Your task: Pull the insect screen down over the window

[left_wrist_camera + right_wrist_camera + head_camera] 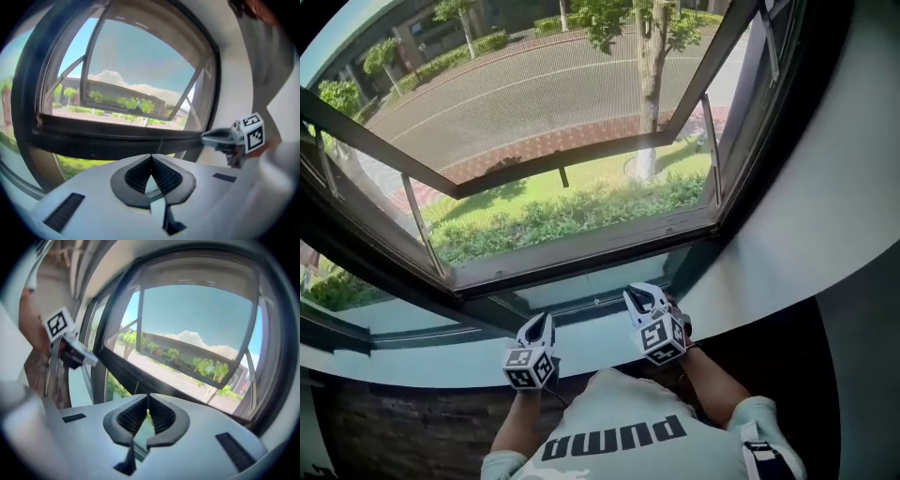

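In the head view a fine mesh, the insect screen [534, 94], lies over the view of the road through the window. Where its bottom edge ends I cannot tell. A dark cross bar [117, 133] spans the window in the left gripper view and shows in the right gripper view as the cross bar [154, 376]. My left gripper [539, 323] hangs just over the sill, jaws together, nothing in them [150, 159]. My right gripper [637, 295] sits beside it, slightly higher, tips nearly meeting on nothing [147, 398]. Each gripper appears in the other's view: the right gripper [211, 137] and the left gripper [82, 357].
A pale sill [581, 333] runs under the window, with a fixed lower pane [562, 291] behind it. The sash [562, 167] is swung outward over grass and a hedge. A white wall [825, 216] stands at the right. The person's shirt [619, 431] fills the bottom.
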The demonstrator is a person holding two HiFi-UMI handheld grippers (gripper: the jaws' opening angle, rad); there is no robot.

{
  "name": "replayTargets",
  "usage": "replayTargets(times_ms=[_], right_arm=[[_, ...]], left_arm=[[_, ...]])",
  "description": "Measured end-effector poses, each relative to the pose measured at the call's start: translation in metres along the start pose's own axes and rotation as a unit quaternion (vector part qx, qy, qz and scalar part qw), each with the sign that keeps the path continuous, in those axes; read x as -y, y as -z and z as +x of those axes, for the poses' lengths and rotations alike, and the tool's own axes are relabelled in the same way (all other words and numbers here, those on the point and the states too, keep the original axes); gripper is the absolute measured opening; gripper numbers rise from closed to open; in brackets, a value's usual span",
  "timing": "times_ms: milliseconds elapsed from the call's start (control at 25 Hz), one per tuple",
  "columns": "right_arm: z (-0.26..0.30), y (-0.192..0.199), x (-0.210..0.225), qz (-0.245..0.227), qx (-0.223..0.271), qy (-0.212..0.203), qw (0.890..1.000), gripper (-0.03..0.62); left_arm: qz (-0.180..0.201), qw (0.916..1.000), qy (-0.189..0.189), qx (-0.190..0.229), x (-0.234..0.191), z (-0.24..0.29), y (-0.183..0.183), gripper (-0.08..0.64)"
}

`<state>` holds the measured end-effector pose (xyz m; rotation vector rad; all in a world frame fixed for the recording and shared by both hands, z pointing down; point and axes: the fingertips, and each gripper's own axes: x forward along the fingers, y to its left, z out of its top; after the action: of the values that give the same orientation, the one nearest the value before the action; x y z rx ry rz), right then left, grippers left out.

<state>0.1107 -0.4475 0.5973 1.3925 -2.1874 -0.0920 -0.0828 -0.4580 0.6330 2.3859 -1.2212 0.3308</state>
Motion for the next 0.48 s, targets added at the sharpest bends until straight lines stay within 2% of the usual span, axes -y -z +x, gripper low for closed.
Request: replayTargets(times_ms=[40, 80, 160, 320, 480], right_arm=[[-0.012, -0.004, -0.008, 0.055, 0.017, -0.008, 0.998, 0.006], [-0.024, -0.007, -0.016, 0.102, 0.028, -0.014, 0.994, 0.006], [-0.047, -0.010, -0.036, 0.164, 0.037, -0.018, 0.986, 0.006], [-0.083, -0.018, -0.069, 0.231, 0.050, -0.003, 0.972, 0.006], [-0.118, -0.016, -0.093, 0.273, 0.046, 0.036, 0.960, 0.008]], left_arm=[[-0.032, 0.9989, 0.029, 0.018, 0.015, -0.007, 0.001, 0.014], [-0.052, 0.9971, 0.048, 0.030, 0.028, -0.015, 0.003, 0.014], [-0.052, 0.9960, 0.064, 0.034, 0.049, -0.030, 0.007, 0.014], [0.003, 0.9953, 0.094, 0.023, 0.083, -0.061, 0.013, 0.014], [0.066, 0.9881, 0.139, 0.006, 0.115, -0.098, 0.033, 0.014]])
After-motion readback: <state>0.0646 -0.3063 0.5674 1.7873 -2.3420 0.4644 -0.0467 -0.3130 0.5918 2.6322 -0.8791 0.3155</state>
